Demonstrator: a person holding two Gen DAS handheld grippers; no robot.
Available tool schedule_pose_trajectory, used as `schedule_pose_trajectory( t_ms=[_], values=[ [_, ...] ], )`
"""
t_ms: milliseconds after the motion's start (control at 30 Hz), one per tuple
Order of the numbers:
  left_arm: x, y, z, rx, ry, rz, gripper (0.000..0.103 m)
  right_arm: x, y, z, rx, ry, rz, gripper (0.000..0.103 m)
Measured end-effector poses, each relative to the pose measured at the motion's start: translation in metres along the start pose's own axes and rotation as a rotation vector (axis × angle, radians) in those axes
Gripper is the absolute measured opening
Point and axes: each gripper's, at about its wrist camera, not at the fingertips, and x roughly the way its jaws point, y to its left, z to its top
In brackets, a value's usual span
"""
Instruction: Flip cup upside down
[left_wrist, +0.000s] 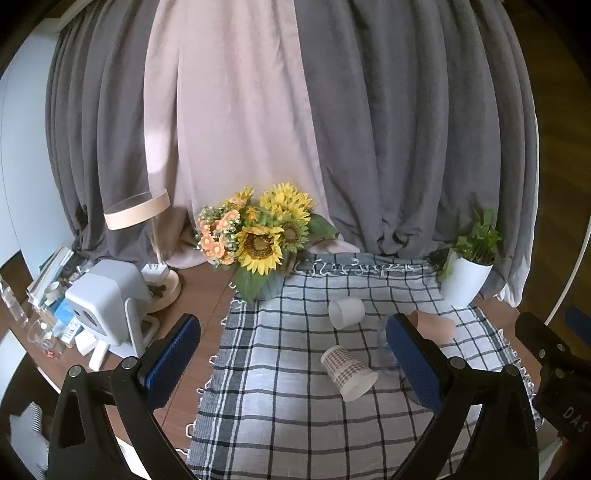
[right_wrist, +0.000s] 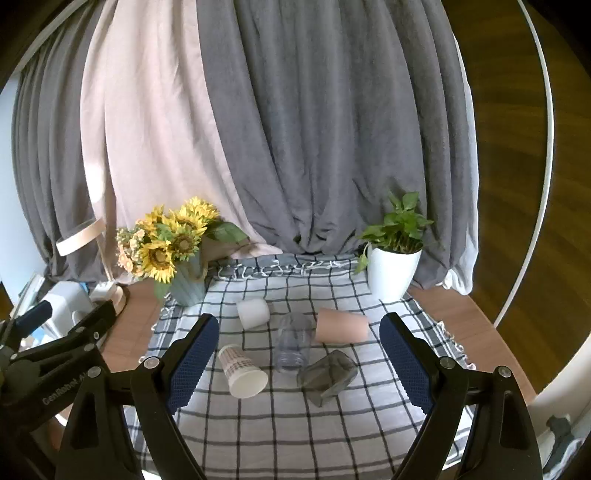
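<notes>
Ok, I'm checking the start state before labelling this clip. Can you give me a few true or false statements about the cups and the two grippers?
1. Five cups lie on their sides on the checked cloth. True.
2. The right gripper holds the pink cup. False: it is open and empty.
3. The patterned paper cup stands upright. False: it lies on its side.
4. The left gripper is open. True.
5. The white cup lies nearer the sunflower vase than the dark glass does. True.
</notes>
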Motion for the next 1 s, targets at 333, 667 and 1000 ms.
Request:
schedule_pose_trajectory(
  t_ms=[333,667,1000],
  values=[
    [-0.002,-0.001,0.001,0.01,0.002,-0.009,0.103,-0.002,-0.001,-0.009,0.001,-0.016,-0.02,0.089],
    [-0.004,-0.004,0.002,0.002,-0.003,-0.024,0.103,-0.004,-0.004,-0.009,0.011,-0.015,-0.021,0.089],
    [-0.002,-0.007,0.003,0.008,-0.004,-0.031,0.103,-0.004,-0.005,-0.009,0.014,-0.017,-0.023,0.089]
  ],
)
